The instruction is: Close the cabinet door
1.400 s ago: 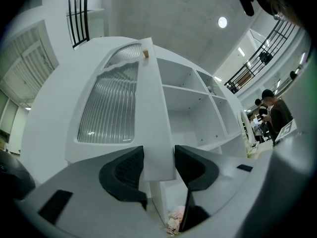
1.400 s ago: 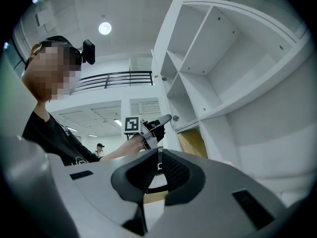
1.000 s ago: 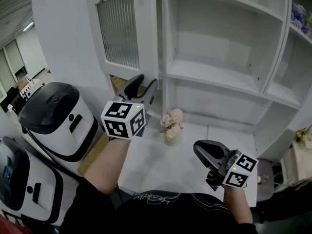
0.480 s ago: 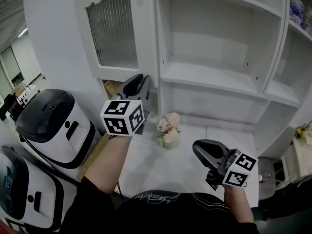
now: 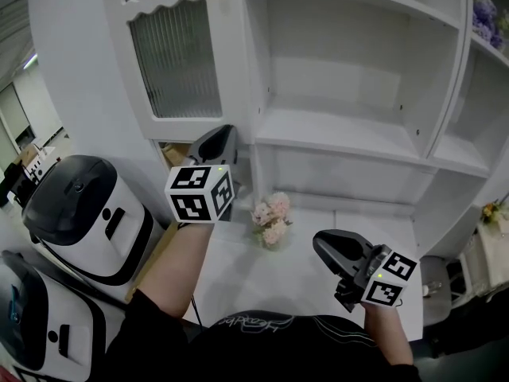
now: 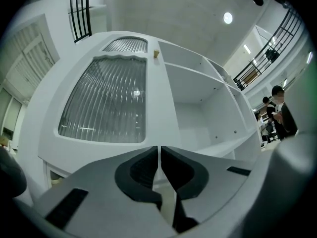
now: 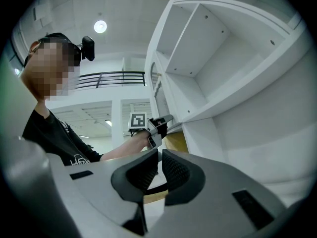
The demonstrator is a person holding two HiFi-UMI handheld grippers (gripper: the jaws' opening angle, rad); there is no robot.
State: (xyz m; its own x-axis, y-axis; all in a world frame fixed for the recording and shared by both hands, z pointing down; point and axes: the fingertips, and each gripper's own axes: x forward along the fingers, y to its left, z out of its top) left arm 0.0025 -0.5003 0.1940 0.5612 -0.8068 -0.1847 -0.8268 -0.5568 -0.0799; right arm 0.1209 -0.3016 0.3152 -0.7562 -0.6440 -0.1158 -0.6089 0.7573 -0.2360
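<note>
1. Head view: the cabinet door sits at 11 o'clock, further left in the frame than a second ago. The left gripper was spread wide then. Its jaws are now almost together and closing, the tips just beside the door's lower right corner, and I cannot tell if they touch it. The right gripper hangs at 5 o'clock, apart from the flowers.
2. Left gripper view: the jaws are a slit apart with nothing between them. The ribbed-glass door is at 10 o'clock and its knob at 12.
3. Right gripper view: the jaws are nearly together and empty. The shirt print is unreadable.
</note>
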